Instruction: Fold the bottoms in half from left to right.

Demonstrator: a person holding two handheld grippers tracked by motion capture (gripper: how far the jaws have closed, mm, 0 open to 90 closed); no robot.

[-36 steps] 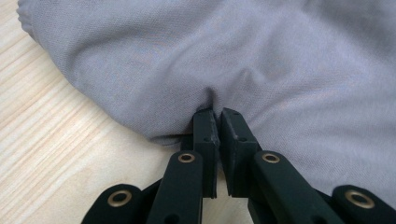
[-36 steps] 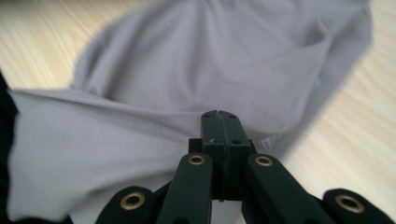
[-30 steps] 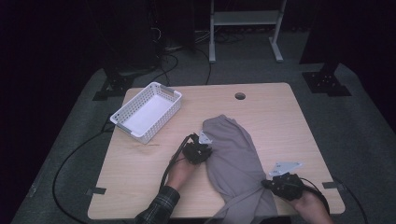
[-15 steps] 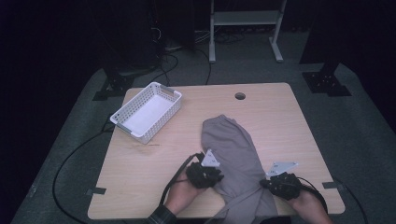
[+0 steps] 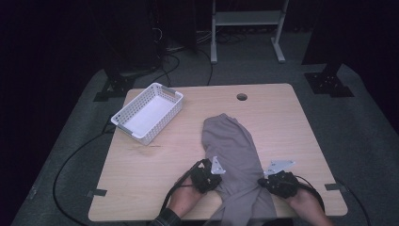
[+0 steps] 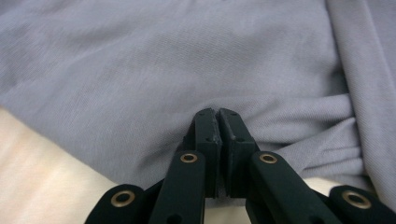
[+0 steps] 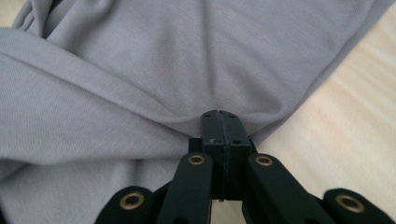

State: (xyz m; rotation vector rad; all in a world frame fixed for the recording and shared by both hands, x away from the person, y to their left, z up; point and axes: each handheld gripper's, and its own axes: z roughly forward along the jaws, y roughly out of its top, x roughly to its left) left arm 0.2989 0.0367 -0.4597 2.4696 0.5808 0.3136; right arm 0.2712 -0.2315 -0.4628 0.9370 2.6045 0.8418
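Two tongs grip one grey garment [image 5: 233, 155], a soft jersey piece that lies lengthwise on the near half of the wooden table [image 5: 291, 122] and spills over the near edge between the person's hands. The left tongs [image 5: 212, 175] sit at the cloth's left edge; in the left gripper view the left tongs [image 6: 217, 113] have their jaws pressed together, having just closed, with a fold of the grey fabric [image 6: 187, 70] pinched between the tips and gathered wrinkles running off to the right. The right tongs [image 5: 269, 181] sit at the garment's right edge; in the right gripper view the right tongs [image 7: 221, 115] are likewise clamped tight on a fold of the cloth [image 7: 163, 60], with bare table [image 7: 355, 126] beside it. A white perforated plastic basket [image 5: 162, 96] stands well apart at the far left of the table, set at an angle. No brand, label or writing can be read on the garment, the basket or the tongs.
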